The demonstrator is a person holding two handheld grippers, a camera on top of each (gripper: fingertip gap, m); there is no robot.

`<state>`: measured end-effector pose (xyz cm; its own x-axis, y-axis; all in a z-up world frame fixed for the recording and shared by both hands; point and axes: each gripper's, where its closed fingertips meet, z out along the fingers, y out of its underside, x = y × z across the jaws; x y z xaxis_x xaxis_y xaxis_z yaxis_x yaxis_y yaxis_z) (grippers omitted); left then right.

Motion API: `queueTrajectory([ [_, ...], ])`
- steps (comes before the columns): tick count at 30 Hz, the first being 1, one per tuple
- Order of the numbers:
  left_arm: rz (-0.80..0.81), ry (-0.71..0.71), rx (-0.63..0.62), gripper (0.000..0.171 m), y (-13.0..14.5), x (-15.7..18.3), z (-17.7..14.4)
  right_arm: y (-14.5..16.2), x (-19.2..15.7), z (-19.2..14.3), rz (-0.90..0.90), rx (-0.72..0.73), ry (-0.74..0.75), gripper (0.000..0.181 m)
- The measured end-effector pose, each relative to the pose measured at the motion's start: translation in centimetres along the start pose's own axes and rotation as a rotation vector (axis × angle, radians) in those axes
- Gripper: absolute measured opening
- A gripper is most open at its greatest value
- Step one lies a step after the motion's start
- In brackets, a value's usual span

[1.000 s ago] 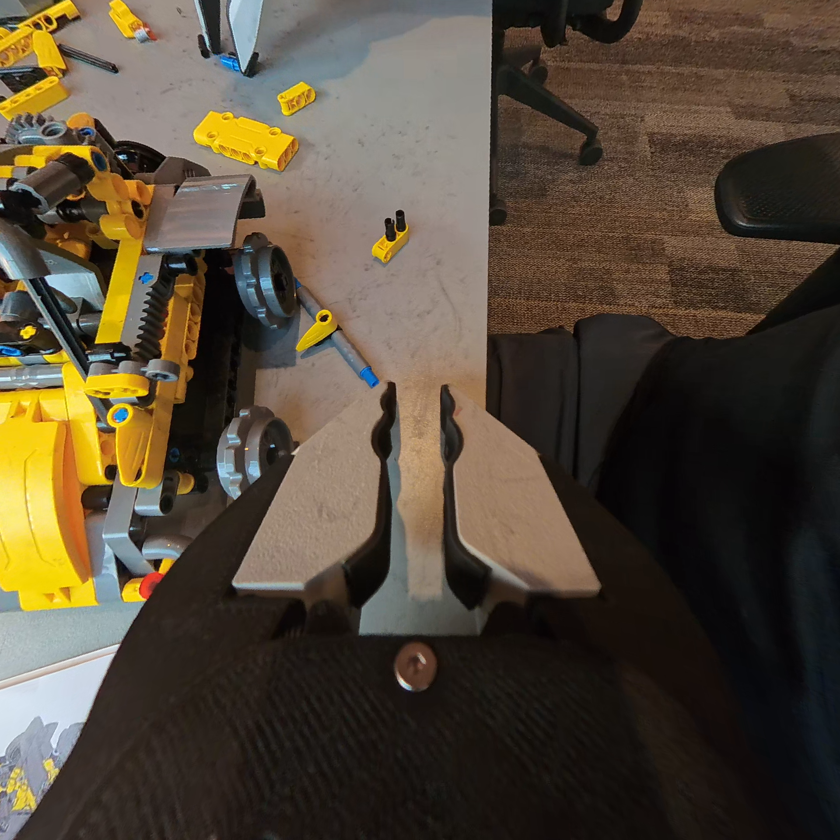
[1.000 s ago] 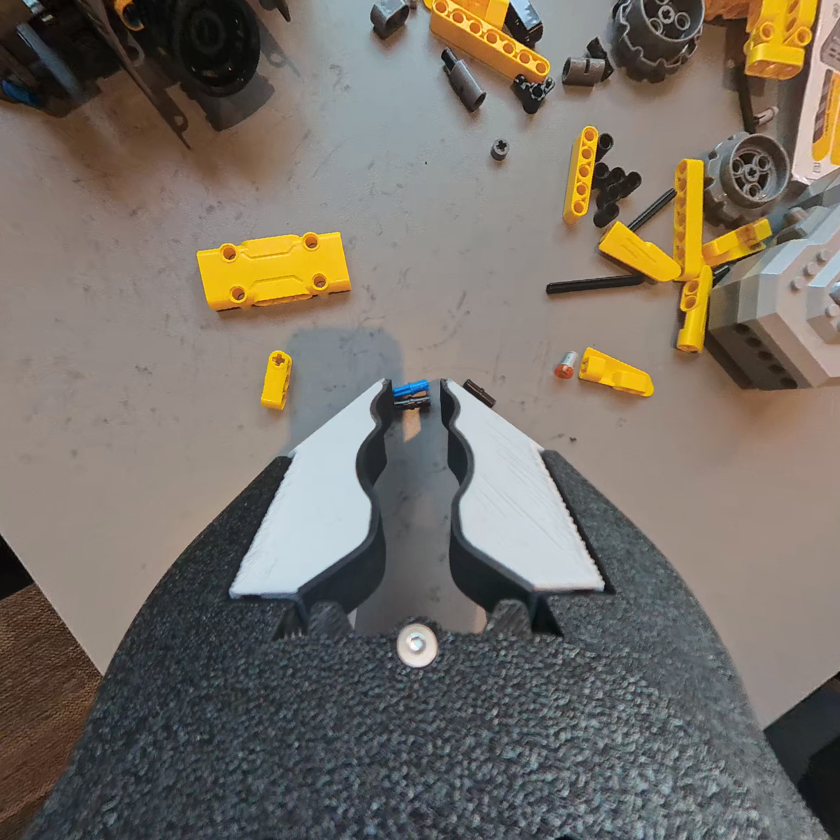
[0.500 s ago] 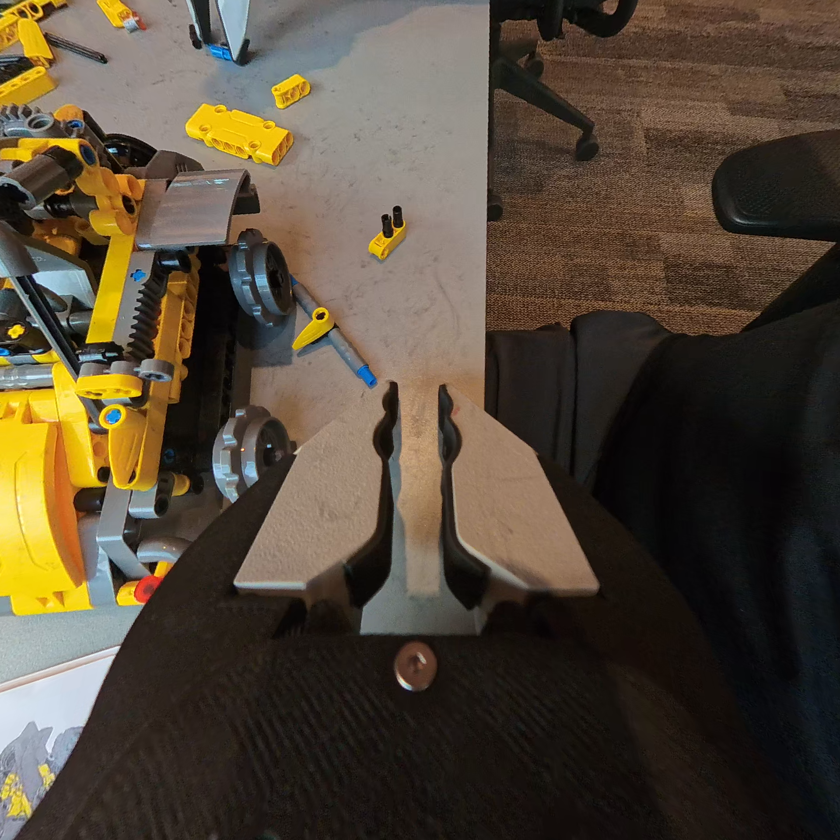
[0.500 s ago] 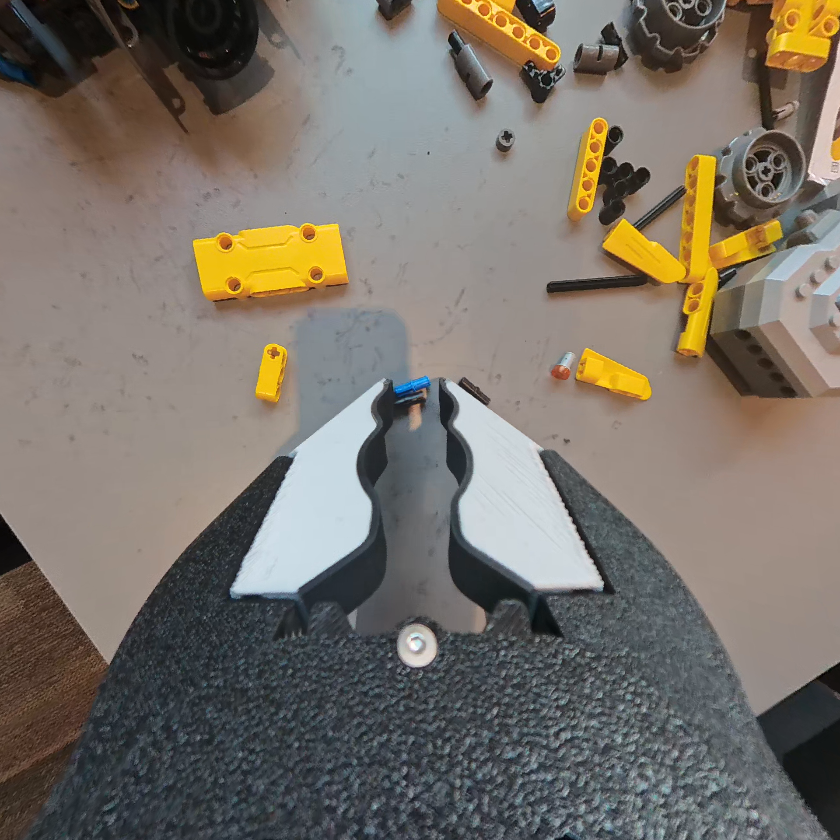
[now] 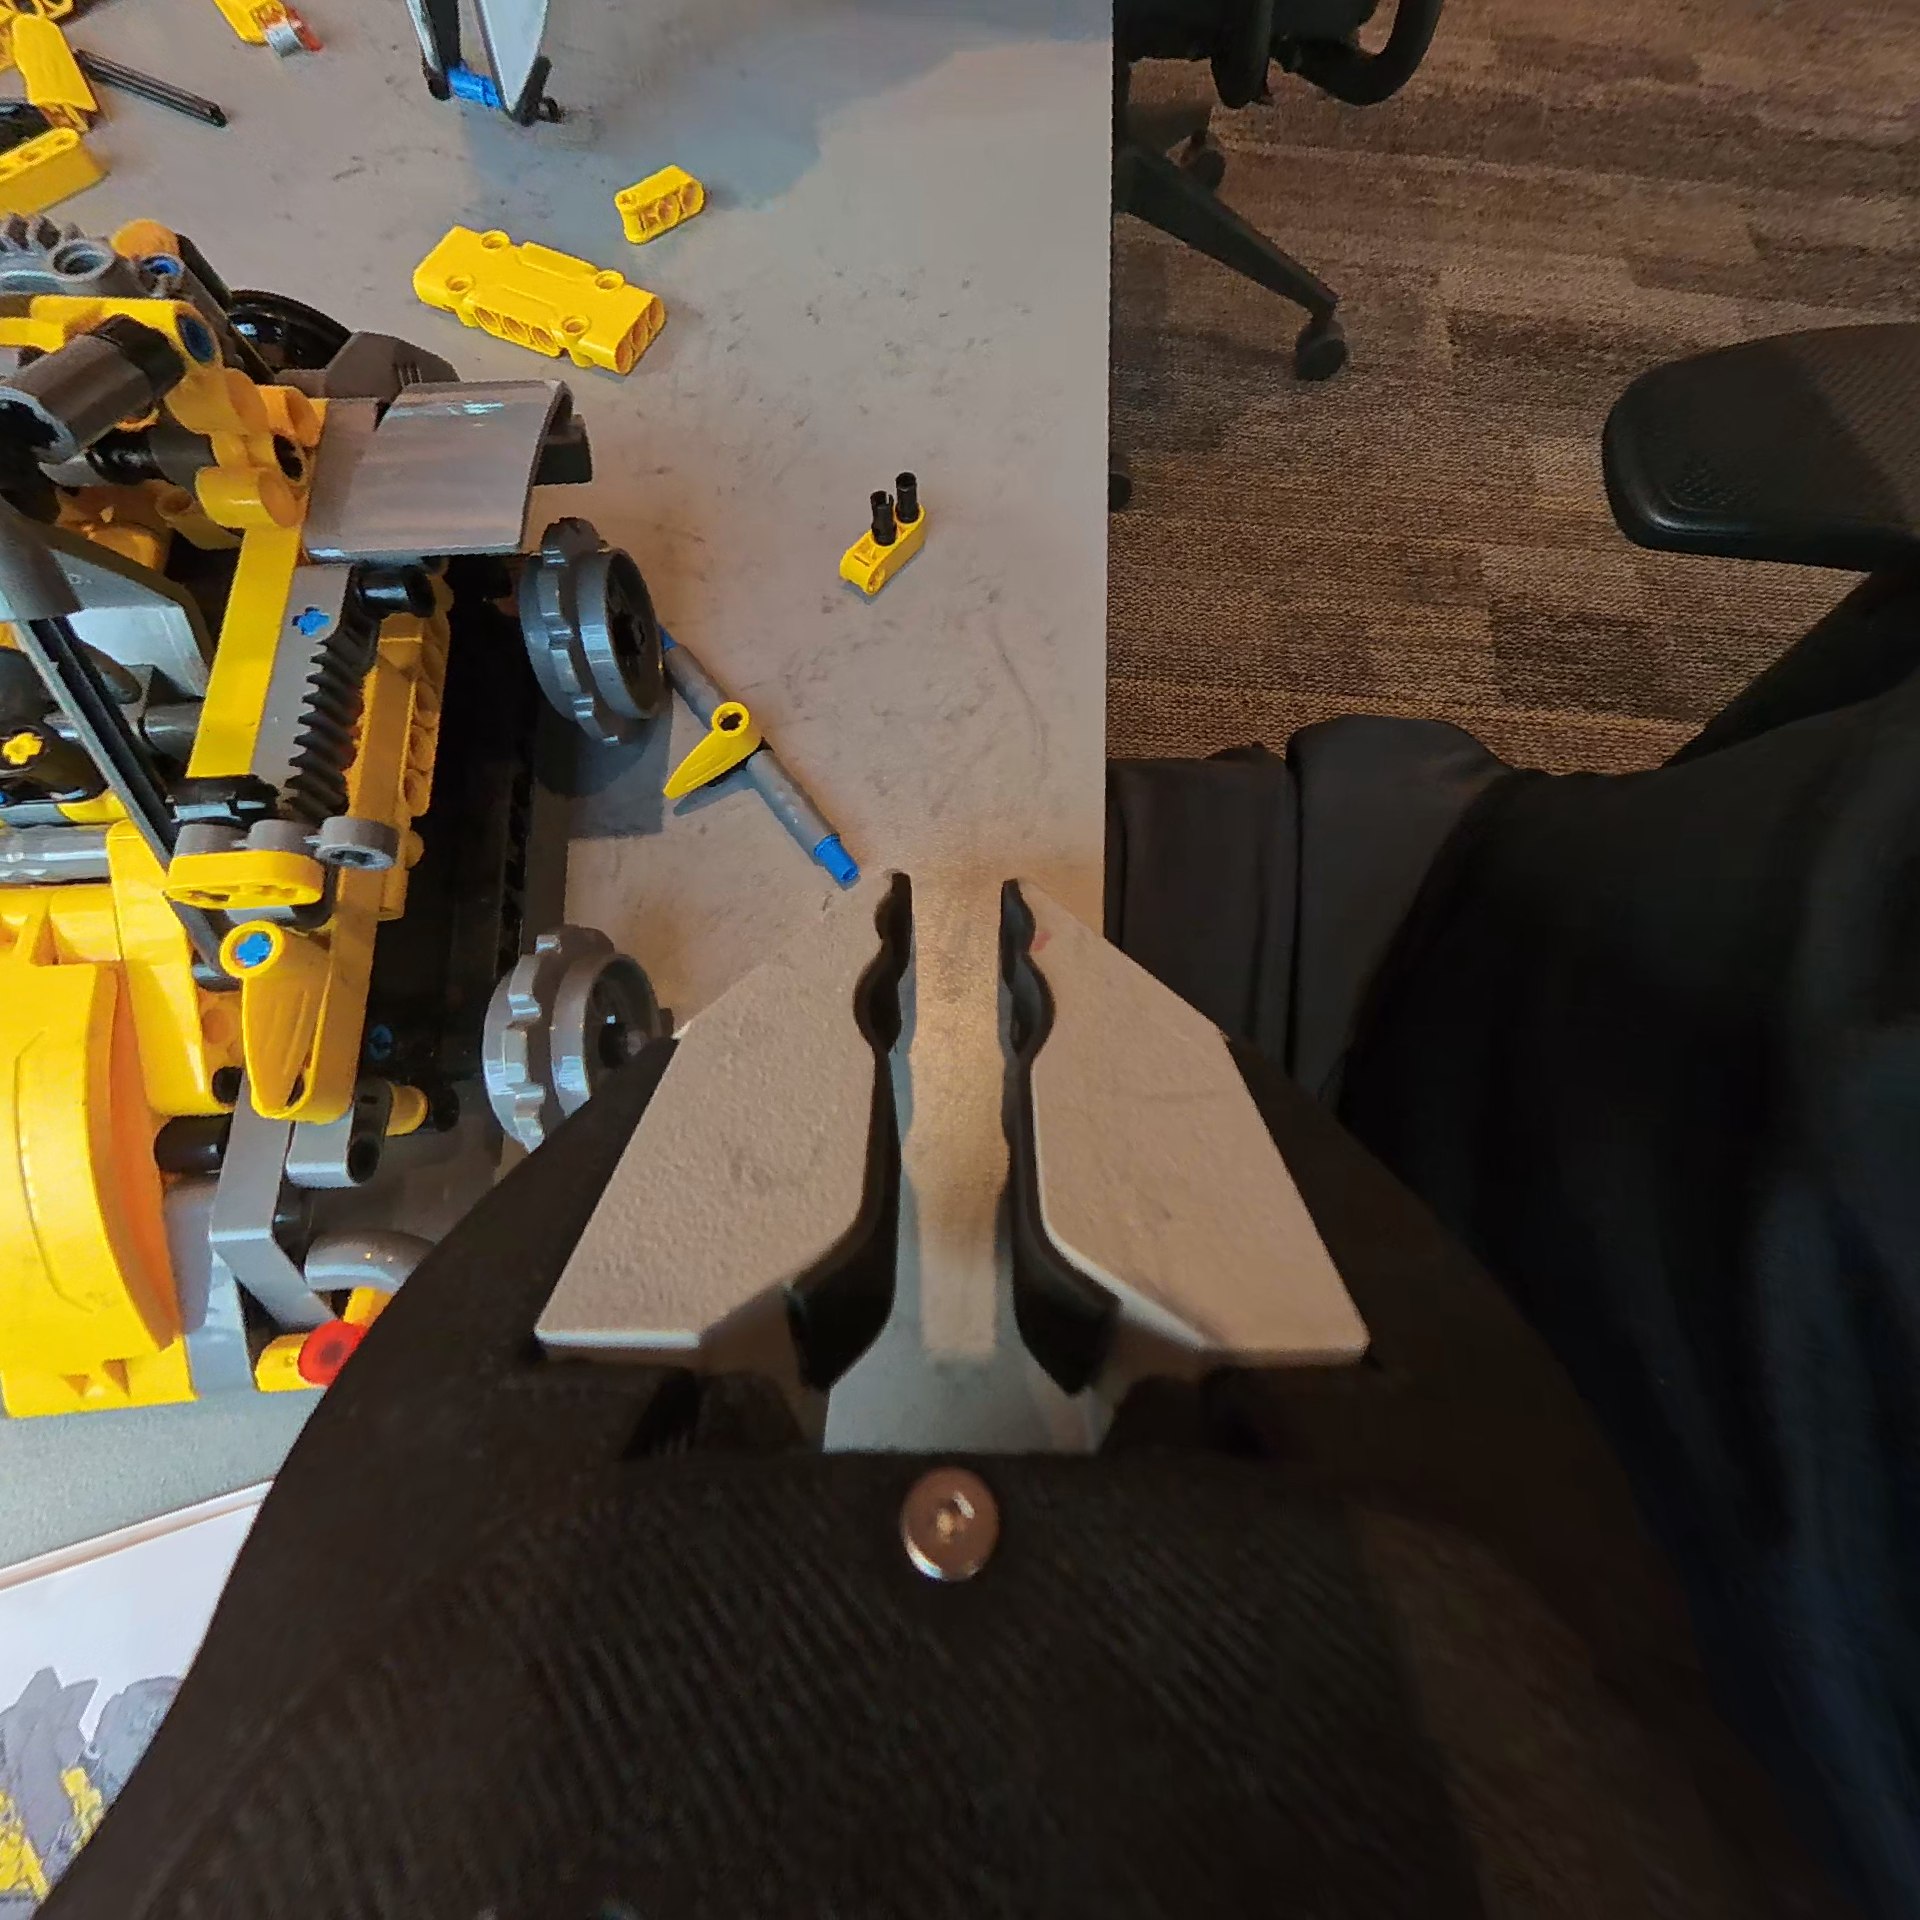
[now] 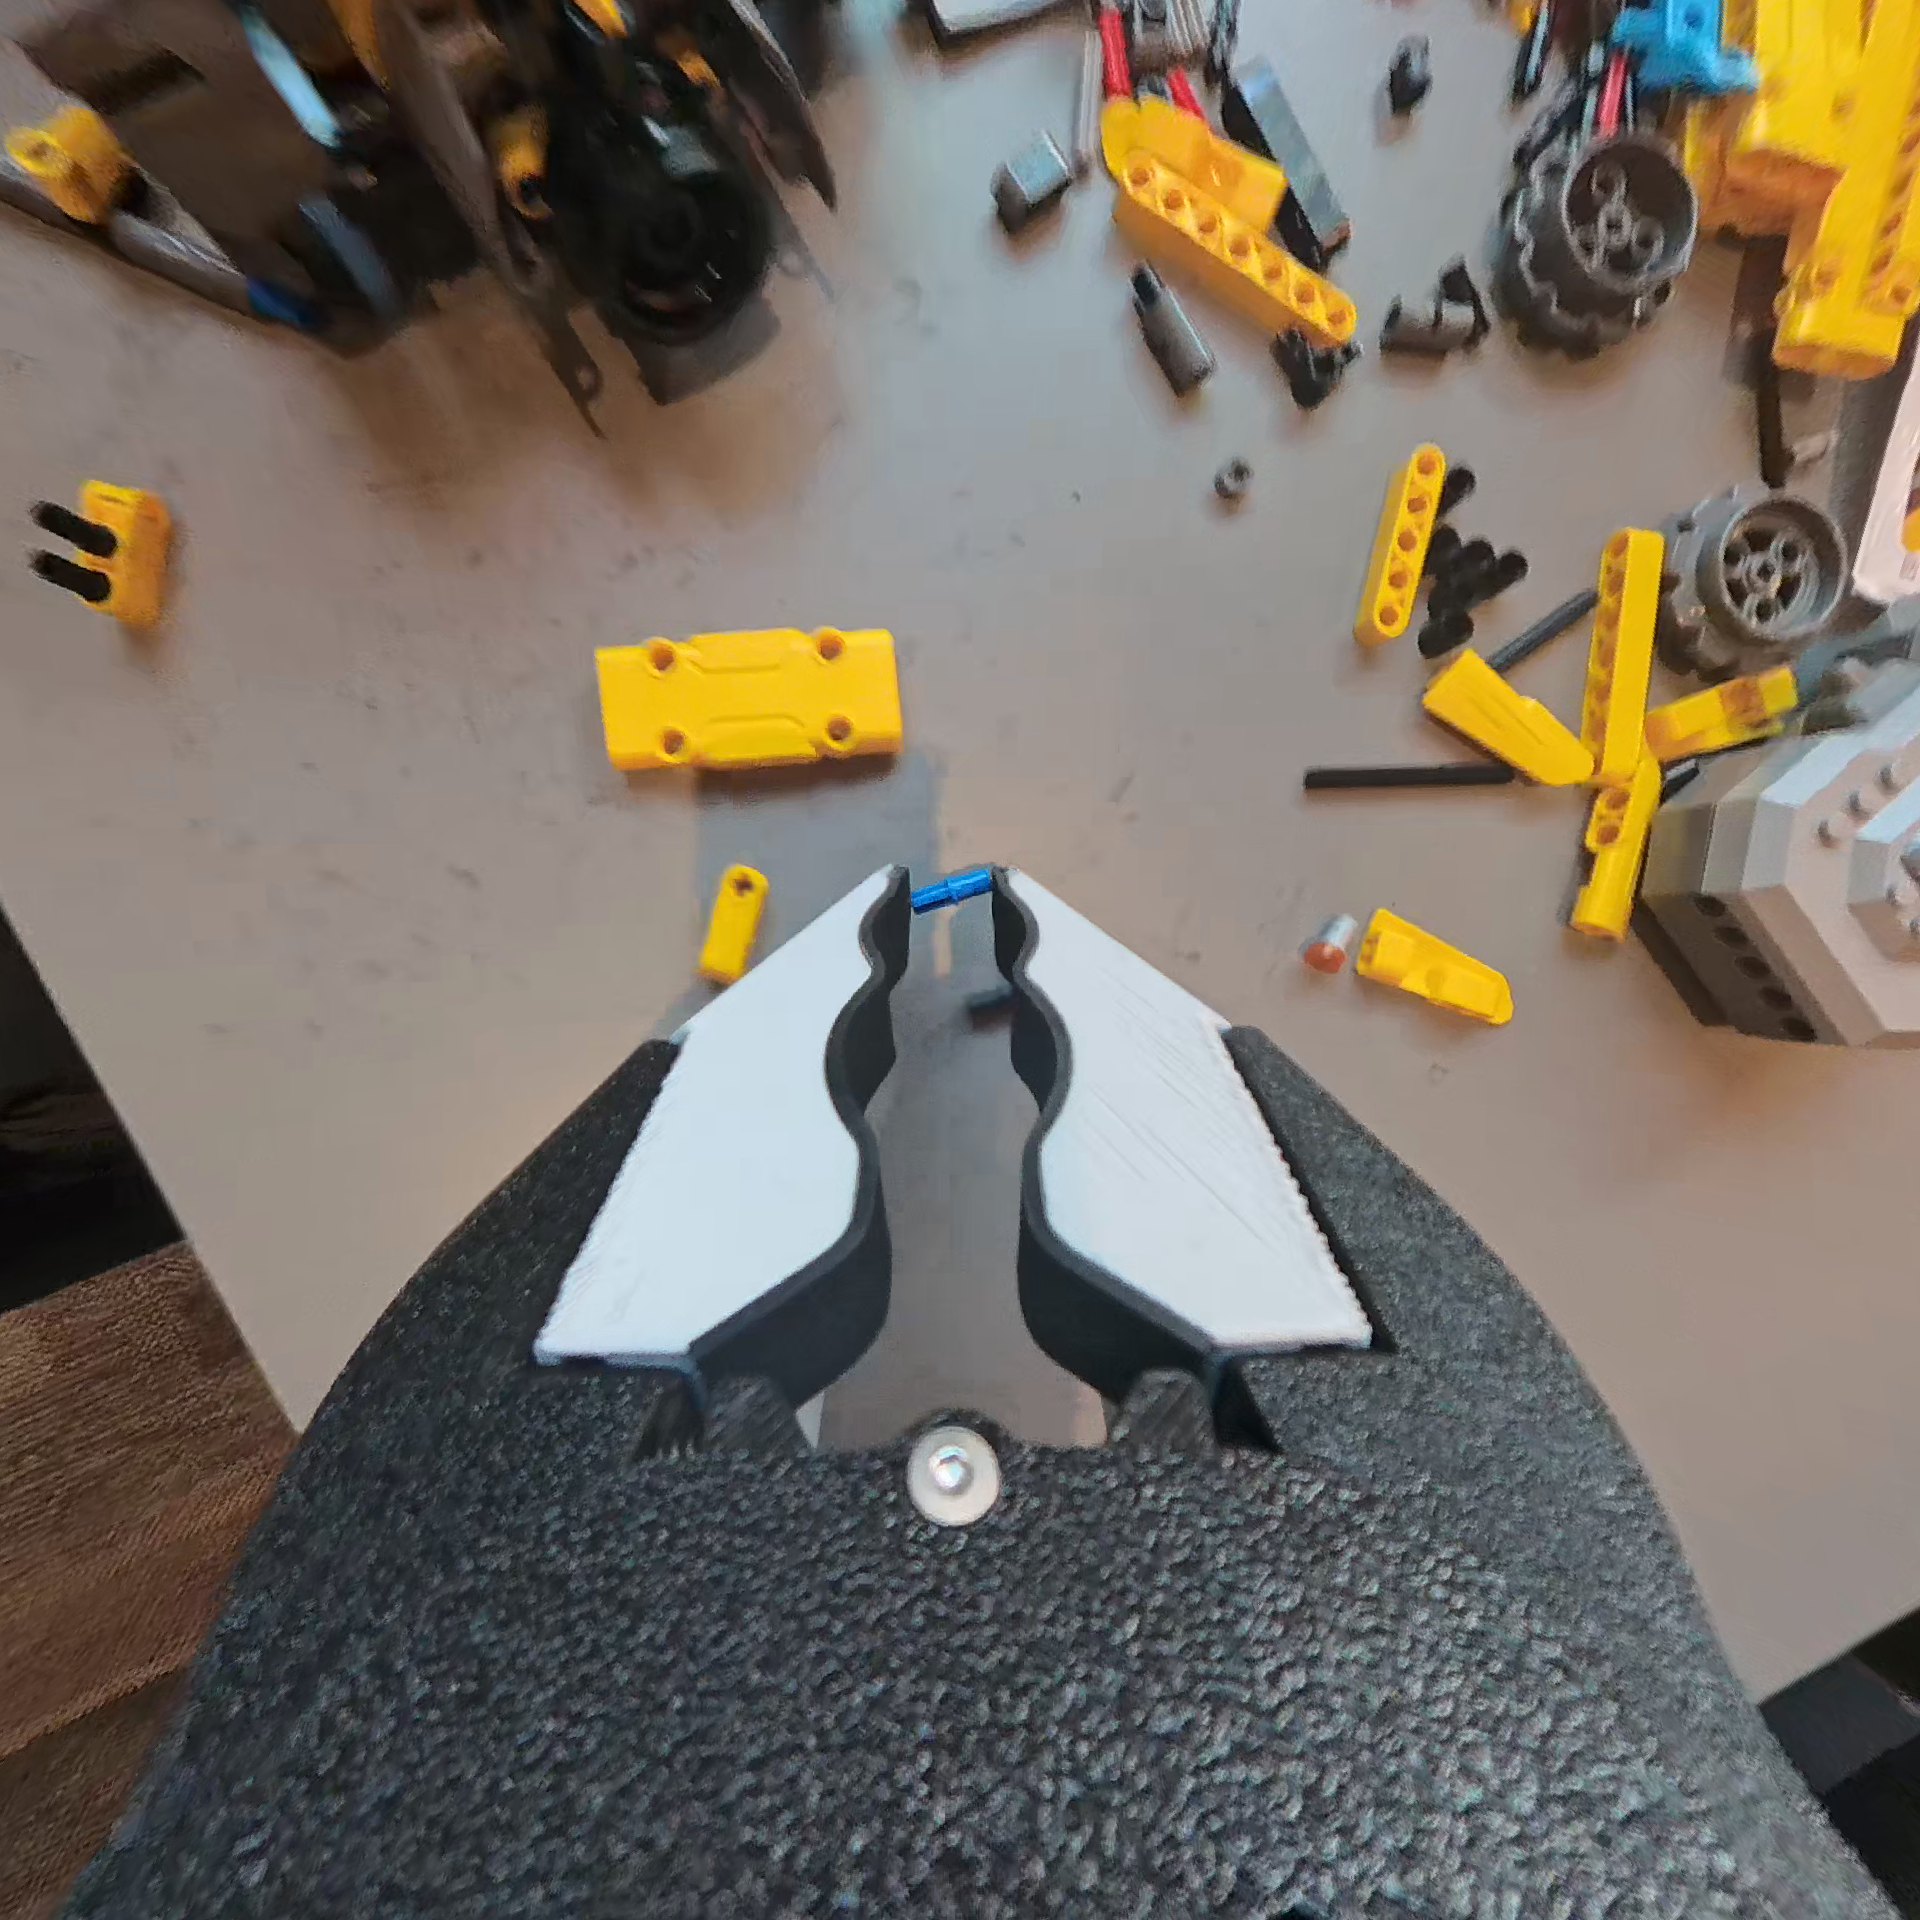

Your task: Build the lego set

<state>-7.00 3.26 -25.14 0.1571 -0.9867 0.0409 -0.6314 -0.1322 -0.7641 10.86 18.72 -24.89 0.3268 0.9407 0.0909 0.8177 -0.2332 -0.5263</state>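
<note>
While the right gripper (image 6: 951, 891) pinches a small blue pin (image 6: 948, 891) between its fingertips above the counter (image 6: 416, 831), a short yellow connector (image 6: 734, 922) lies left of the pin, a yellow panel (image 6: 746, 696) beyond, a yellow wedge (image 6: 1434, 966) to the right. The left gripper (image 5: 951, 894) hovers with fingers slightly parted, empty, near a grey axle (image 5: 764, 769).

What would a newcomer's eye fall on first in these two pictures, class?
Probably the small blue pin pinched between the tips of the right gripper, above the grey table. Next, the big yellow and grey brick vehicle at the left of the left wrist view, beside the empty left gripper near the table's edge.
</note>
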Motion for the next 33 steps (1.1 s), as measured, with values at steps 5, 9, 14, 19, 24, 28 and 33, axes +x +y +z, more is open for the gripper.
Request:
queueTrajectory([
  [5,0.003,0.004,0.003,0.014,0.0,0.1,0.0,-3.2,-3.8,-1.3,-0.066,0.084,-0.017,0.015],
  [9,0.01,0.002,0.003,0.013,0.0,0.1,0.0,-5.1,-7.7,-1.6,-0.107,0.138,-0.063,0.016],
  [14,0.02,-0.009,0.005,0.013,-0.1,0.1,0.0,-6.1,-10.9,-1.3,-0.147,0.148,-0.092,0.016],
  [19,0.025,-0.02,-0.006,0.013,0.1,0.0,0.1,-4.9,-12.4,0.2,-0.171,0.07,-0.077,0.016],
  [24,0.027,-0.033,-0.014,0.013,0.2,-0.1,0.1,-3.7,-12.7,1.1,-0.169,0.042,-0.054,0.016],
  [28,0.022,-0.037,-0.023,0.013,0.3,-0.2,0.2,-2.9,-12.2,1.7,-0.172,0.02,-0.032,0.015],
  [33,0.022,-0.041,-0.021,0.013,0.2,-0.3,0.2,-3.1,-12.0,1.9,-0.194,0.026,-0.056,0.015],
])
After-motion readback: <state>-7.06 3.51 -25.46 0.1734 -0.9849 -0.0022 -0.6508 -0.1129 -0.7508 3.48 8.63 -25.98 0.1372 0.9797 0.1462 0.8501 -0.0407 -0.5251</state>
